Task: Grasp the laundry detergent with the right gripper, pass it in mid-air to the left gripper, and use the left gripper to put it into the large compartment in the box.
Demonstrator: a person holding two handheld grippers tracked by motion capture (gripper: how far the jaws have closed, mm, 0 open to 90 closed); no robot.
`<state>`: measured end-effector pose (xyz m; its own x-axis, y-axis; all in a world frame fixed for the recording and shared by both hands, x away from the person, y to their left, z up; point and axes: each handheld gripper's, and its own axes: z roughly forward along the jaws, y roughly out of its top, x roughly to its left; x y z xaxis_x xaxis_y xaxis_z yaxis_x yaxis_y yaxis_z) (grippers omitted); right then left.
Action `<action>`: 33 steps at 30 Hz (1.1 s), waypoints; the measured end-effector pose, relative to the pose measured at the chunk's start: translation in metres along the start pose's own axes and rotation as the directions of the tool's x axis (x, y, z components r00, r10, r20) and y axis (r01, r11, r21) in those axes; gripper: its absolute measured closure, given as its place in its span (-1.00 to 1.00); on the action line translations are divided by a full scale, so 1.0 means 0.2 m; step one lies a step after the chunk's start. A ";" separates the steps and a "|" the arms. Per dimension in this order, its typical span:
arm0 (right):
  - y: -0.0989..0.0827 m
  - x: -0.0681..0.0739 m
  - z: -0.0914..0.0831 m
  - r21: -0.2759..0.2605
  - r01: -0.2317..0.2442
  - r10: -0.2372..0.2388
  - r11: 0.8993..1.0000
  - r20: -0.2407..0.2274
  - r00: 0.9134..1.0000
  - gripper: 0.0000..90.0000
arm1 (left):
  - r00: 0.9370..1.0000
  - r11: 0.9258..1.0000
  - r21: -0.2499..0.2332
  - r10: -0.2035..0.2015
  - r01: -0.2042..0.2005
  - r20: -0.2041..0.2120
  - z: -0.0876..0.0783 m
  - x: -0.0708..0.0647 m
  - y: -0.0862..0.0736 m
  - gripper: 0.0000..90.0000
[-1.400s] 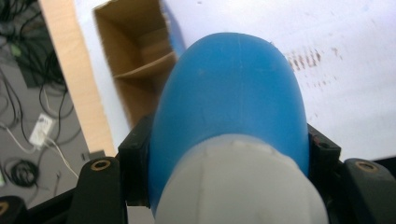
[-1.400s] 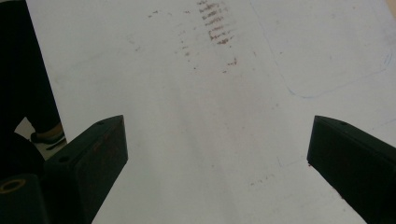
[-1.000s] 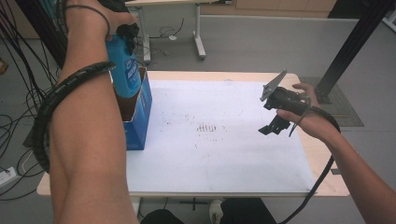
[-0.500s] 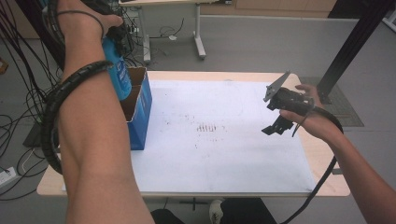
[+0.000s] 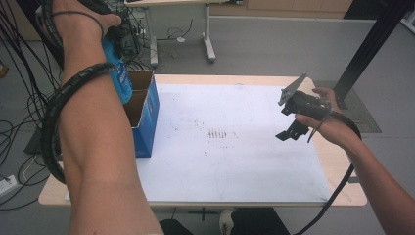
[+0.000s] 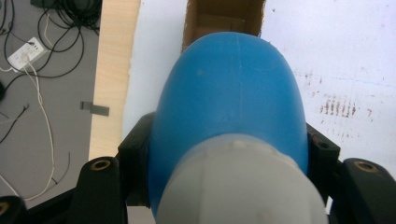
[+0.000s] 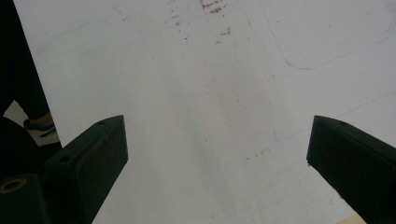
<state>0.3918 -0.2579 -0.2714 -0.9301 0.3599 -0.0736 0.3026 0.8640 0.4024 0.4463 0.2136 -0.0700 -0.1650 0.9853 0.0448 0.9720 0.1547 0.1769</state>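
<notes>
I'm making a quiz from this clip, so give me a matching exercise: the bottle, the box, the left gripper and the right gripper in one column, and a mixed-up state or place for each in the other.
Things:
1. bottle
2. box
3. left gripper
4. right gripper

States or places:
A. jaws wide apart over the white sheet, nothing between them
B. blue, white cap, held up above the box
C. open-topped, at the table's left edge
D. jaws clamped on a blue body

Pairs: 1-B, 2-C, 3-D, 4-A
</notes>
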 end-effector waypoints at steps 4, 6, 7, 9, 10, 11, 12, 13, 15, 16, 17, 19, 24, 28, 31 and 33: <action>0.00 0.00 0.00 0.001 -0.002 0.002 1.000 -0.001 1.000 -0.88 | 1.000 1.000 -0.001 0.000 0.000 0.007 0.01 0.01 0.00 -0.18; 0.00 -0.01 0.00 0.004 -0.002 0.002 1.000 -0.003 1.000 -0.88 | 1.000 1.000 0.001 0.000 0.000 0.006 0.02 0.01 0.00 -0.18; -0.01 -0.01 0.00 0.004 -0.005 0.005 1.000 -0.003 1.000 -0.88 | 1.000 1.000 0.001 0.002 -0.002 0.005 0.02 0.01 0.00 -0.18; -0.01 -0.01 0.00 0.004 -0.007 0.007 1.000 -0.001 1.000 -0.88 | 1.000 1.000 0.003 0.006 -0.006 0.004 0.03 0.00 0.00 -0.18; -0.01 -0.01 0.00 0.004 -0.004 0.004 1.000 -0.002 1.000 -0.88 | 1.000 1.000 0.005 0.012 -0.012 0.004 0.03 0.00 0.00 -0.18; -0.01 -0.01 0.00 0.006 -0.004 0.004 1.000 -0.004 1.000 -0.88 | 1.000 1.000 0.002 0.013 -0.013 0.004 0.04 0.00 0.00 -0.17; -0.01 -0.01 0.01 0.008 -0.006 0.006 1.000 -0.005 1.000 -0.88 | 1.000 1.000 0.001 0.013 -0.013 0.006 0.04 0.00 0.00 -0.18; -0.01 -0.01 0.01 0.014 -0.004 0.005 1.000 -0.006 1.000 -0.88 | 1.000 1.000 0.001 0.014 -0.014 0.007 0.04 0.00 0.00 -0.18; -0.01 -0.01 0.01 0.015 -0.005 0.005 1.000 -0.008 1.000 -0.88 | 1.000 1.000 -0.008 0.010 -0.010 0.006 0.03 0.00 0.00 -0.18; -0.01 -0.01 0.01 0.016 -0.004 0.004 1.000 -0.008 1.000 -0.88 | 1.000 1.000 -0.006 0.013 -0.012 0.005 0.03 0.00 0.00 -0.18; -0.01 -0.01 0.01 0.016 -0.003 0.004 1.000 -0.009 1.000 -0.88 | 1.000 1.000 -0.005 0.014 -0.014 0.004 0.03 0.00 0.00 -0.18; 0.00 -0.01 0.01 0.014 -0.002 0.002 1.000 -0.006 1.000 -0.88 | 1.000 1.000 -0.008 0.012 -0.012 0.004 0.03 0.00 0.00 -0.18; 0.00 -0.01 0.01 0.014 -0.002 0.002 1.000 -0.006 1.000 -0.88 | 1.000 1.000 -0.011 0.010 -0.010 0.009 0.02 0.01 0.00 -0.18; 0.01 -0.01 0.01 0.015 0.003 -0.003 1.000 -0.003 1.000 -0.88 | 1.000 1.000 -0.011 0.011 -0.011 0.009 0.03 0.01 0.00 -0.18; 0.01 -0.01 0.01 0.018 0.007 -0.006 1.000 -0.005 1.000 -0.88 | 1.000 1.000 -0.012 0.012 -0.012 0.008 0.03 0.01 0.00 -0.18; 0.02 -0.01 0.01 0.018 0.004 -0.004 1.000 -0.006 1.000 -0.88 | 1.000 1.000 -0.010 0.012 -0.012 0.010 0.04 0.01 0.00 -0.18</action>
<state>0.3950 -0.2547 -0.2720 -0.9323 0.3548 -0.0698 0.3029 0.8717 0.3852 0.4474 0.2169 -0.0778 -0.1516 0.9877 0.0375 0.9722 0.1422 0.1860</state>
